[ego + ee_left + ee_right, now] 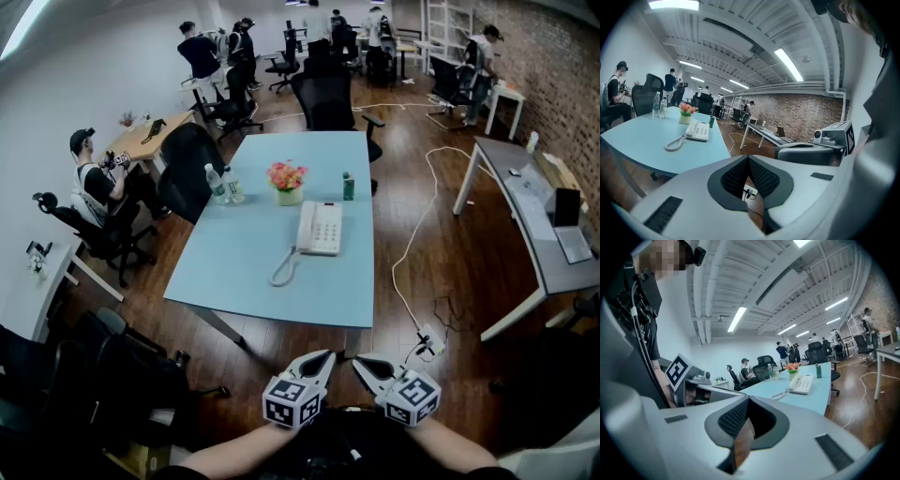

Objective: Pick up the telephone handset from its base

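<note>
A white telephone (320, 228) lies on the light blue table (234, 272), well ahead of both grippers. Its handset (306, 228) rests along the left side of the base, and a coiled cord (282, 268) trails toward the table's near edge. My left gripper (328, 356) and right gripper (360, 362) hang side by side below that edge, over the floor, both shut and empty. In the left gripper view the telephone (697, 131) sits far off at the left beyond the closed left gripper (748, 160). The right gripper view shows the telephone (801, 384) past the closed right gripper (748, 400).
Behind the phone stand a pot of flowers (287, 183), a green bottle (348, 186) and two water bottles (221, 184). Black office chairs (189, 165) ring the table. A white cable and power strip (431, 339) lie on the floor at right, beside a grey desk (534, 225). Several people work behind.
</note>
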A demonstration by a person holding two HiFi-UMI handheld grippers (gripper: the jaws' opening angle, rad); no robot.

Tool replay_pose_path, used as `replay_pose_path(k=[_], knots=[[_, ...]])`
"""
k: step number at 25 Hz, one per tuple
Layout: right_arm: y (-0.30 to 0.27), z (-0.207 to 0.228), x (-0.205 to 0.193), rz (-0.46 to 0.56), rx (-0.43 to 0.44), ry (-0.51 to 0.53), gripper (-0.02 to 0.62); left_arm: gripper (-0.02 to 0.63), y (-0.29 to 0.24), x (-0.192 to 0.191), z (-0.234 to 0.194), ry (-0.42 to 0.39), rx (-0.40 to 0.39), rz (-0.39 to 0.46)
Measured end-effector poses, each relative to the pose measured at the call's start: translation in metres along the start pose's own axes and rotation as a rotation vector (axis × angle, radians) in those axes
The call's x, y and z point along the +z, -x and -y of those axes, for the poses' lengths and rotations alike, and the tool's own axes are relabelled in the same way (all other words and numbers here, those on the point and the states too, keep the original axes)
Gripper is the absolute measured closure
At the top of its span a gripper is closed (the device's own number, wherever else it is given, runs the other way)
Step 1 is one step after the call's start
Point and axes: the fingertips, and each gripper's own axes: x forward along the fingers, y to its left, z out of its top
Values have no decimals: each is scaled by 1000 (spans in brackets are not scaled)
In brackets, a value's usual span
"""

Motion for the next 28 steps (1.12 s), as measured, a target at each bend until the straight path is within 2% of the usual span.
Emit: replay_pose_path(k=[16, 28], knots=[[-21, -2, 4, 3, 36, -6, 578, 606, 7, 6, -21, 6, 43, 11], [-40, 8, 3, 4, 36, -50, 578, 606, 0, 7, -42, 11, 55, -31]])
